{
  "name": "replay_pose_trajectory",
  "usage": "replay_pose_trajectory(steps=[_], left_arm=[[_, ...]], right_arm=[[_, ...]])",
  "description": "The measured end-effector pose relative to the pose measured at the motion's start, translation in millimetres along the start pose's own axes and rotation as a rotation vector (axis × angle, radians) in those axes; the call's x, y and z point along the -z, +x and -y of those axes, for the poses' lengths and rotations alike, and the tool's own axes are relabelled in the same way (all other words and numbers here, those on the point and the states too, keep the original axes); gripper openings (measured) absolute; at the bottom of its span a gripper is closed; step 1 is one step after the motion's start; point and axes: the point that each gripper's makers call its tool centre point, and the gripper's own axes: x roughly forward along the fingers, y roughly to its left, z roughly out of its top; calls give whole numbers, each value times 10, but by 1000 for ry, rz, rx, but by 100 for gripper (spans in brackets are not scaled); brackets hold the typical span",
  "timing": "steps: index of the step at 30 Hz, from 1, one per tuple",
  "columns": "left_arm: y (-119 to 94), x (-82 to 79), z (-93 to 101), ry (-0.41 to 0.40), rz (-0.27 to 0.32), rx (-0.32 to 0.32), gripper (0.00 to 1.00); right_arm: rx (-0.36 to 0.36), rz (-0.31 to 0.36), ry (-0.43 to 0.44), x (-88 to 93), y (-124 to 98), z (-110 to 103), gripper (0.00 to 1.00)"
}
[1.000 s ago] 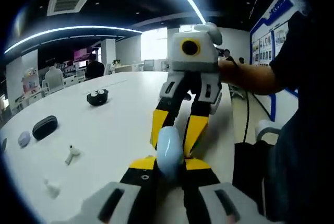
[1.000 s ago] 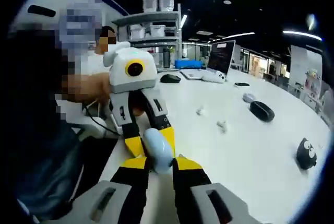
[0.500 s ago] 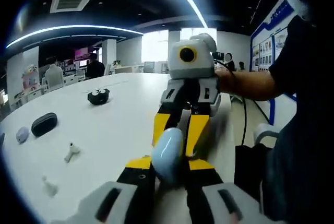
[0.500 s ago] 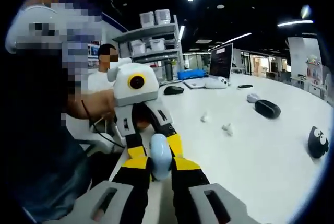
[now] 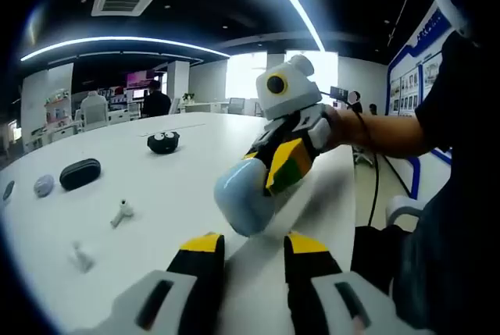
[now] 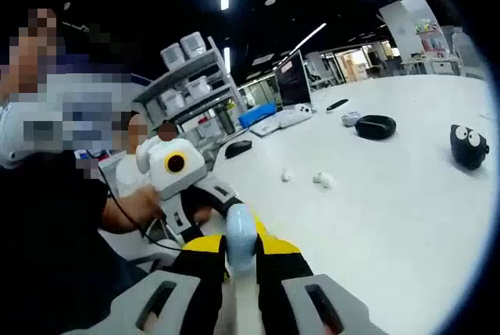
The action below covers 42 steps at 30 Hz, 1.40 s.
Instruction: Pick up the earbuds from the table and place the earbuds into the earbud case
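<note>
Two earbuds (image 5: pixel 121 212) (image 5: pixel 80 258) lie on tabletop (image 5: pixel 156 187), far left. Right gripper (image 6: pixel 237 247) jaws clamp earbud case (image 5: pixel 244 197); left gripper (image 5: pixel 248 243), clamped earlier, now released, jaws apart.

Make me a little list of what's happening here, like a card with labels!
case: pale blue, shut, held up off the table in the right gripper
left gripper: open, holding nothing
earbuds: two white ones lying apart on the table
other things: black pouch, black toy with eyes
</note>
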Motion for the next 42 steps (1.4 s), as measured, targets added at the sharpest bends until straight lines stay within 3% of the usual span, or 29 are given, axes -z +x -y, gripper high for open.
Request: replay_pose_trajectory(steps=[3,13,17,25,33,36,37,39,42], left_arm=[[-66,-5,-6,-7,9,-17,36],[-434,69,-52,-46,34,-109,50],[-630,160,-87,-71,46,-153,50],[-937,255,-161,-114,77,-222,50],[-1084,304,-217,-138,101,-252,49],[-1115,333,-242,-150,106,-261,49],[-1125,344,-250,-155,107,-263,49],[-1134,332,-249,-159,116,-263,49],[-1147,319,-254,-177,128,-253,49]], right_arm=[[15,46,80,-131,-29,72,14],[177,154,290,-632,-128,708,14],[272,123,371,-782,-105,974,14],[339,91,505,-1138,33,1523,15],[428,44,639,-1186,137,2069,15],[429,43,642,-1191,142,2085,15],[456,-4,656,-1165,194,2169,15],[472,-31,665,-1127,218,2209,15],[482,-27,736,-1098,219,2296,15]])
